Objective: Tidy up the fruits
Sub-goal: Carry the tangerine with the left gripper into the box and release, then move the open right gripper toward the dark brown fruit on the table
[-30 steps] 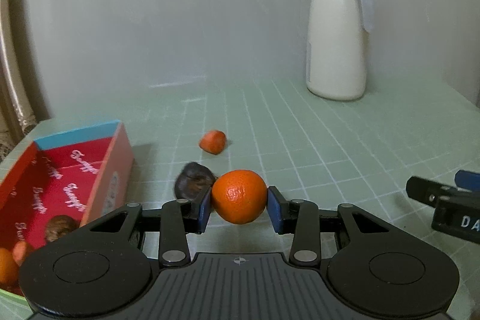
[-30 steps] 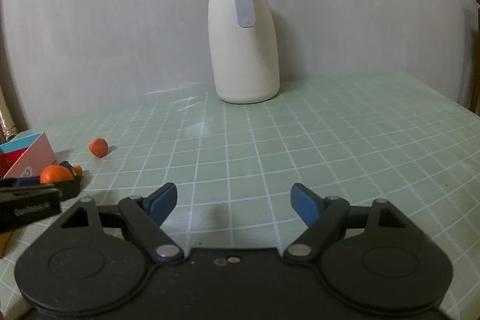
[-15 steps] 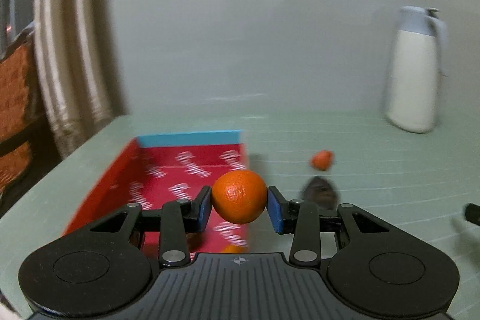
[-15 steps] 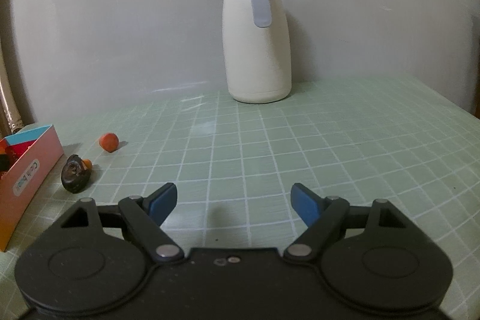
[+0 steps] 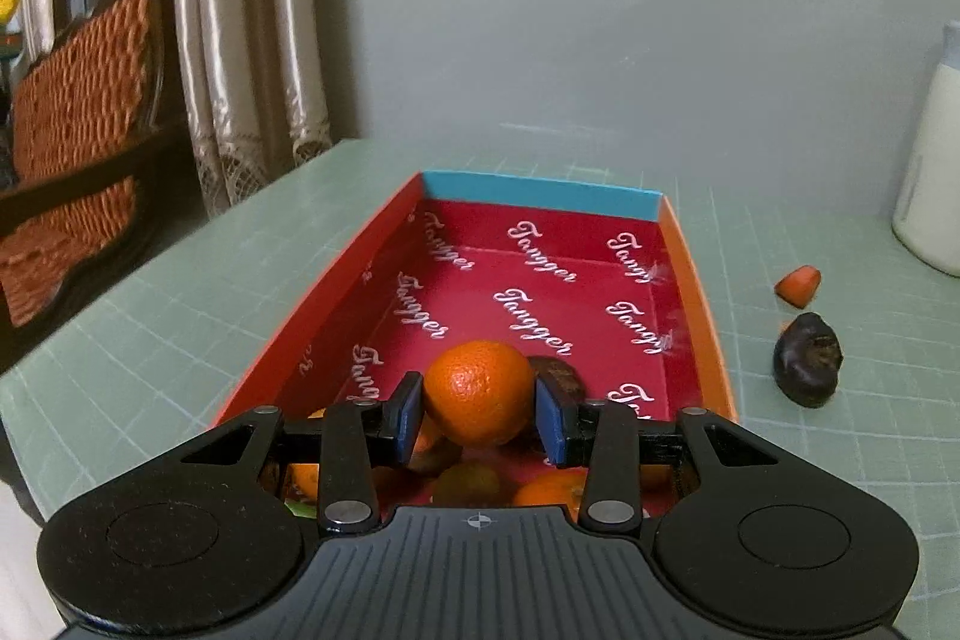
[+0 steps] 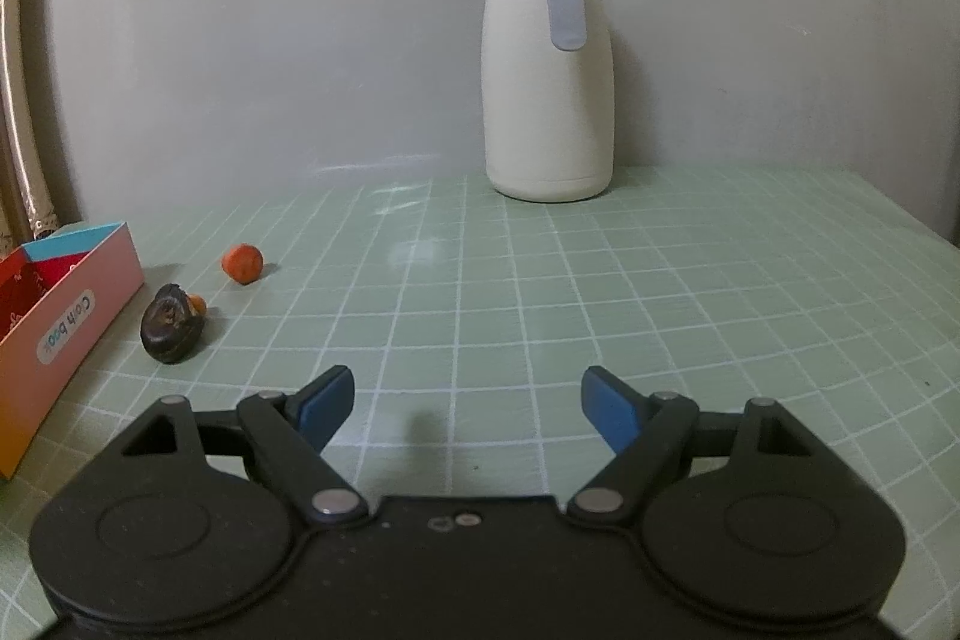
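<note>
My left gripper (image 5: 479, 415) is shut on an orange mandarin (image 5: 479, 391), held above the near end of a long red cardboard box (image 5: 687, 256). Several fruits lie in the box under the gripper, mostly hidden; a dark one (image 5: 555, 373) peeks out behind the mandarin. On the table right of the box lie a dark brown fruit (image 5: 807, 367) (image 6: 171, 325) and a small orange piece (image 5: 798, 285) (image 6: 242, 263). My right gripper (image 6: 462, 409) hovers open over bare table, well right of the box (image 6: 66, 304).
A cream jug with a grey lid (image 6: 549, 64) stands at the back against the grey wall. The table has a pale green grid cloth (image 6: 660, 310). Curtains (image 5: 240, 58) and a woven chair (image 5: 78, 124) stand beyond the table's left edge.
My left gripper swung left with the mandarin, from above the dark fruit on the table to over the red box. The right gripper's view panned slightly left, its jaws unchanged.
</note>
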Demonstrator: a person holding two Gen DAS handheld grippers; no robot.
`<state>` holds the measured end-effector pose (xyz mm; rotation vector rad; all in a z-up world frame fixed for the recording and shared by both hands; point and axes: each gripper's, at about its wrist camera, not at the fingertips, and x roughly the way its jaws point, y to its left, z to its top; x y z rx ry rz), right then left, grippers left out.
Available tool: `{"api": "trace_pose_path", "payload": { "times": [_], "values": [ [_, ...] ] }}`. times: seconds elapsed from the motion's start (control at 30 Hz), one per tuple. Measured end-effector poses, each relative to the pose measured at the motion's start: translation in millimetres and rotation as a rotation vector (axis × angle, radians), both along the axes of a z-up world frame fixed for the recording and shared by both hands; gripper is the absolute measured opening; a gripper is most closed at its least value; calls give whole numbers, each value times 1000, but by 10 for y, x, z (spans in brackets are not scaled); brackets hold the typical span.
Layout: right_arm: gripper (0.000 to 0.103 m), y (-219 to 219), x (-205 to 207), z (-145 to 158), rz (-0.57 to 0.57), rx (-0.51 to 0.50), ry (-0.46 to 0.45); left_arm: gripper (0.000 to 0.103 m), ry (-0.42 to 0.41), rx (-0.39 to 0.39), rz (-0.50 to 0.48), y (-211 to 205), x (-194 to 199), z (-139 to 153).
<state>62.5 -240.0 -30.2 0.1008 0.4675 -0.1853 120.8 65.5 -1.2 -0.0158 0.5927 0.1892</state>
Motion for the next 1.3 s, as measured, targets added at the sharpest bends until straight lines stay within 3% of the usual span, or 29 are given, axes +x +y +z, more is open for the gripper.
{"api": "trace_pose_path", "payload": {
  "times": [0.23,0.43,0.57,0.67,0.87,1.3],
  "values": [
    [83,33,0,-10,10,-9,-2,41,-4,8,-2,-22,-51,12],
    [83,70,7,-21,21,-15,0,58,-10,-7,9,16,-97,31],
    [83,91,17,-22,29,-18,-3,81,-39,-10,17,26,-143,63],
    [83,110,32,-26,36,-15,-2,90,-67,0,19,18,-200,106],
    [84,166,69,-32,53,-11,0,96,-72,-2,14,24,-247,137],
    [84,481,288,-48,146,19,-5,98,-79,3,34,167,-313,125]
  ]
}}
